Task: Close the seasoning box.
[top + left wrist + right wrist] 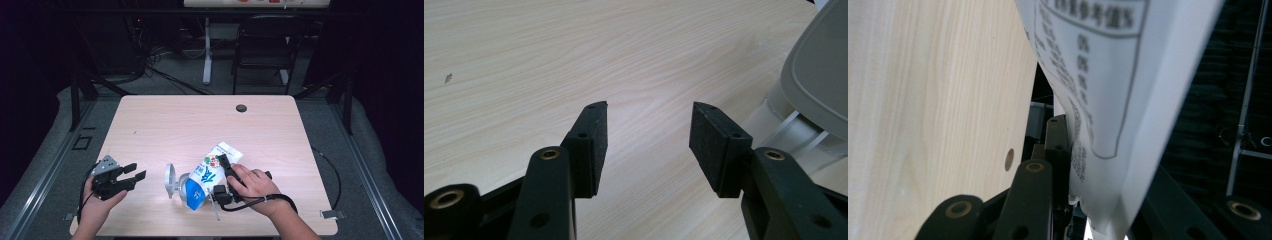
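Note:
A blue and white milk carton is tipped over near the table's front edge, its printed white side close up in the right gripper view. My right gripper is shut on the carton, with one black jaw on each side. The carton's lower end meets a pale container with a grey round lid, which lies on its side on the wood. At the front left, my left gripper stands open just over the table with nothing between its pads. It points toward the grey-lidded container.
The light wooden table has a dark round cable hole near its far edge. Beyond it stand a black chair and a white table leg. Cables trail off the table's right side.

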Motion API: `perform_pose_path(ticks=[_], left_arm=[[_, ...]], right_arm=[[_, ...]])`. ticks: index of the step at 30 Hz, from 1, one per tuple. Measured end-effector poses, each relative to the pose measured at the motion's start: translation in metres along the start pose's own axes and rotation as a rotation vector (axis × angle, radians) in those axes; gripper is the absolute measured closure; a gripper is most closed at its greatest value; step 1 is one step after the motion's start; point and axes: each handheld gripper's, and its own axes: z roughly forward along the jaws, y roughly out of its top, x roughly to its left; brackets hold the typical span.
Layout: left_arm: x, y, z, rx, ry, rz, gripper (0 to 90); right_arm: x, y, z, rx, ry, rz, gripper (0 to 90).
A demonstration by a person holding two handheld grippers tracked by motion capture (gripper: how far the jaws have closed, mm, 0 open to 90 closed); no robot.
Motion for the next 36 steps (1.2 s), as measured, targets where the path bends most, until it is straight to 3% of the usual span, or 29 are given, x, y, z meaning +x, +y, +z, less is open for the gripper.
perform_pose_path(ticks=[5, 15, 17, 19, 26, 31, 36], left_arm=[[0.000, 0.000, 0.001, 0.001, -0.002, 0.001, 50.3], [0.000, 0.000, 0.000, 0.001, 0.000, 0.000, 50.3], [0.000, 0.000, 0.000, 0.001, 0.000, 0.000, 50.3], [0.000, 0.000, 0.000, 0.000, 0.001, -0.001, 50.3], [0.000, 0.000, 0.000, 0.001, 0.000, 0.000, 50.3], [0.000, 0.000, -0.001, 0.000, 0.001, -0.003, 50.3], [0.000, 0.000, 0.000, 0.001, 0.000, 0.000, 50.3]], right_arm=[[0.003, 0.000, -0.002, -0.001, 0.022, 0.038, 79.1], [0.006, -0.003, -0.001, -0.028, 0.091, 0.270, 79.2], [0.007, -0.003, -0.002, -0.010, 0.111, 0.293, 79.2], [0.009, -0.003, -0.001, -0.028, 0.118, 0.339, 79.2], [0.015, -0.002, -0.003, -0.026, 0.157, 0.420, 79.3], [0.021, -0.003, -0.002, -0.047, 0.182, 0.529, 79.4], [0.023, -0.005, -0.002, -0.043, 0.199, 0.589, 79.3]])
